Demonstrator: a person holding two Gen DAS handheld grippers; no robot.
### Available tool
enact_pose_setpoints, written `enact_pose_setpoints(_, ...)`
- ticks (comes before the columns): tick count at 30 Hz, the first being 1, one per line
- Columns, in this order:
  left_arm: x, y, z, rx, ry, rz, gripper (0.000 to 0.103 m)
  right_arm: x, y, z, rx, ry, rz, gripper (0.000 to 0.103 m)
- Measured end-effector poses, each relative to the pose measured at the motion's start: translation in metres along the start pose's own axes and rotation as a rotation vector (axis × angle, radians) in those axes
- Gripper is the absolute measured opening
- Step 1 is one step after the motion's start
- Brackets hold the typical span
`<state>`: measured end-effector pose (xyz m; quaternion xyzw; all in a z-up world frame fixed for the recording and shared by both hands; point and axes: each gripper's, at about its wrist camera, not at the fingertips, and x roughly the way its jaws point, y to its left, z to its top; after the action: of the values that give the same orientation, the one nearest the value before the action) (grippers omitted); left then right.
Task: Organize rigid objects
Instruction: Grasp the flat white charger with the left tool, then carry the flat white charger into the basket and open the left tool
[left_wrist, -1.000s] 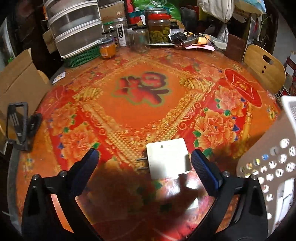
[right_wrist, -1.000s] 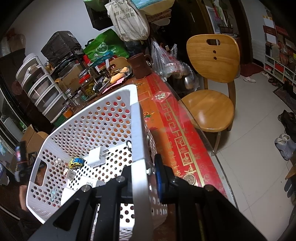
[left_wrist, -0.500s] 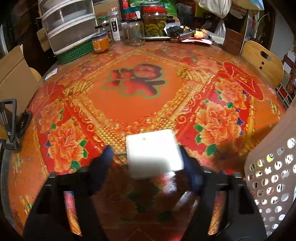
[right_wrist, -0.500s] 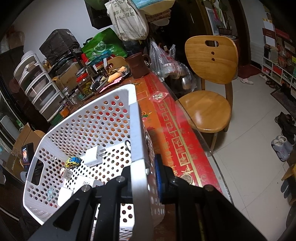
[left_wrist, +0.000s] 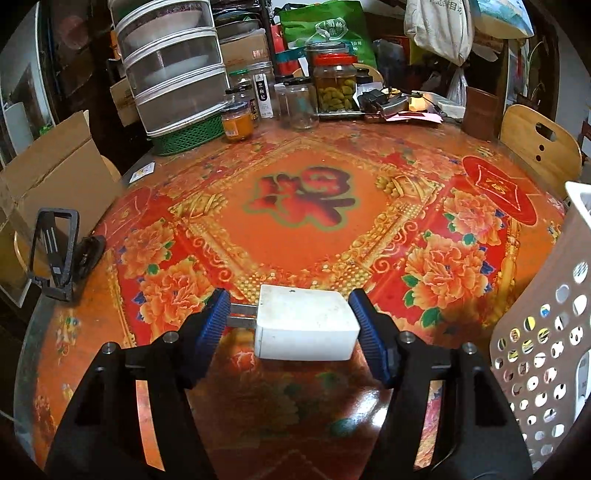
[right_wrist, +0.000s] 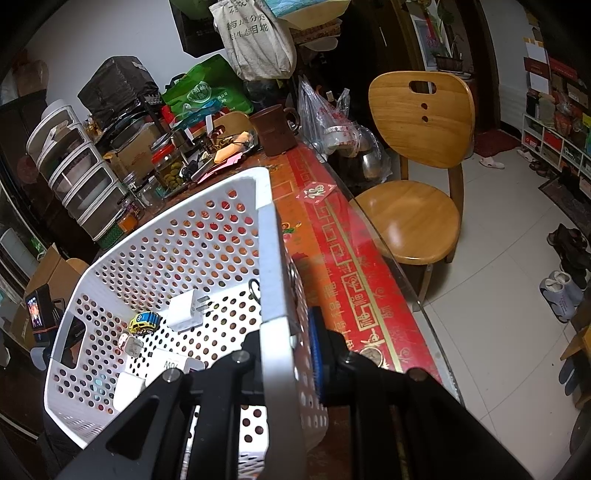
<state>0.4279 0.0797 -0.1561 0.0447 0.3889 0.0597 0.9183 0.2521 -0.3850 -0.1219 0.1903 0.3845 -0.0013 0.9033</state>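
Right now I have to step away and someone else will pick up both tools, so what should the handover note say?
Left hand-held gripper: closing around the white charger over the table. The right pad touches its side, the left pad meets the prongs; whether it is lifted is unclear.
Right hand-held gripper: shut on the wall of the white basket, holding it at the table's right edge.
Done: a small charger, a toy car, a dice and other white adapters lie in the basket.
Left: firm up the grip and drop this charger into the basket.
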Motion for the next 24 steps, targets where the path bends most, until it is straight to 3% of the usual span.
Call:
enact_pose_setpoints(6,-0.016,0.007,0.005,-0.019,-0.037,0.007,0.064,0.000,0.000,0.000,0.000,0.000,0.002,0.014)
enact_pose_setpoints(15,-0.086,0.029,0.027,-0.064,-0.097,0.022,0.064,0.000,0.002,0.000,-0.001,0.002,0.002,0.014)
enact_pose_setpoints(19,-0.114,0.035,0.036,-0.089,-0.089,-0.026,0.064,0.000,0.002,0.000,-0.002,0.000,-0.001,0.014)
enact_pose_setpoints(24,-0.148,0.013,0.043,-0.036,-0.117,-0.050,0.064,0.002,0.003,0.001,-0.003,-0.001,0.003,0.014)
